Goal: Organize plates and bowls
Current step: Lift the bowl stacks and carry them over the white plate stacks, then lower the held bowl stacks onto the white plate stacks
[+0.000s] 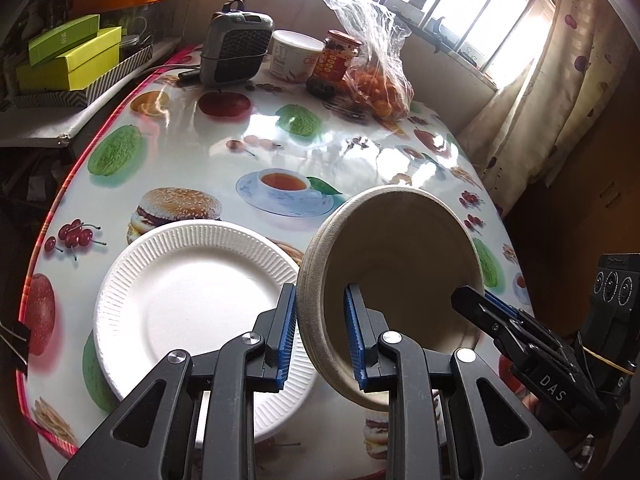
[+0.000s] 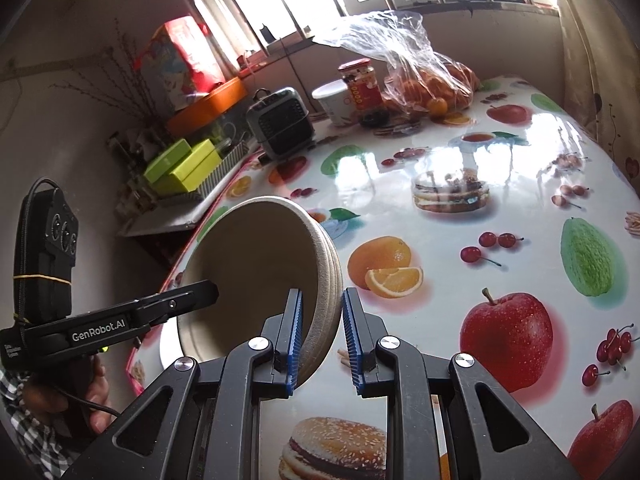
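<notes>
Left wrist view: we find the left gripper and the right gripper each clamped on opposite rim walls of the brown bowl stack, tilted above the table beside the white plate.

- My left wrist view looks steeply down along its fingers, close over the fruit-print table, facing the window.
- My right wrist view looks down less steeply, from the other side.
- Both share the stack of brown bowls, very near.
</notes>
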Tool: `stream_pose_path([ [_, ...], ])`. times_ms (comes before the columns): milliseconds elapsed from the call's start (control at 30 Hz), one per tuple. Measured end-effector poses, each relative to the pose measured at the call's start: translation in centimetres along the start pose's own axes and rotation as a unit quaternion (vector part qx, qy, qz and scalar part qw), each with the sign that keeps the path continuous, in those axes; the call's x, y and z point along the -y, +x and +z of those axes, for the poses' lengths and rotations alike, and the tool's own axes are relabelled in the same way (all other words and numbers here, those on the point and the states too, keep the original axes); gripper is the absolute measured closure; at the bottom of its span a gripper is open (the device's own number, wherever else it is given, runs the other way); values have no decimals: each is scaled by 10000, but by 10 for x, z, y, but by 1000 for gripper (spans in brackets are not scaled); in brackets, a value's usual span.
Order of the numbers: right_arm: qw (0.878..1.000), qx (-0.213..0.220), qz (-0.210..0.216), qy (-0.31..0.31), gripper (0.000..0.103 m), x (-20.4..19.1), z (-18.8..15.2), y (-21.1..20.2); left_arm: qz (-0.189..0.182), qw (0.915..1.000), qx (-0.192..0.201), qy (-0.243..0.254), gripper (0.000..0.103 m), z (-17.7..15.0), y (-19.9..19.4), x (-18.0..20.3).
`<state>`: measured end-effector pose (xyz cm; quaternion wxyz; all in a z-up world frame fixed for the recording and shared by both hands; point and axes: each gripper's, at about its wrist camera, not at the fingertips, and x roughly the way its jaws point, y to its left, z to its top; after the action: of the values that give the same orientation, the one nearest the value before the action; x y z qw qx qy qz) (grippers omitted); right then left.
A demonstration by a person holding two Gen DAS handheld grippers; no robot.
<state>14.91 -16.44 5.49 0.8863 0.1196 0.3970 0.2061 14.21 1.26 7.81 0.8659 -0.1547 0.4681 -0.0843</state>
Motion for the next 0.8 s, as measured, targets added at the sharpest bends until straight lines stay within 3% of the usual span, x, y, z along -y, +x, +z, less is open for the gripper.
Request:
stream_pose_path([
  [800,9963,-503,523,-462,82,-70,-4,61,541,9958,303,-678,78,-4,-32,-77],
])
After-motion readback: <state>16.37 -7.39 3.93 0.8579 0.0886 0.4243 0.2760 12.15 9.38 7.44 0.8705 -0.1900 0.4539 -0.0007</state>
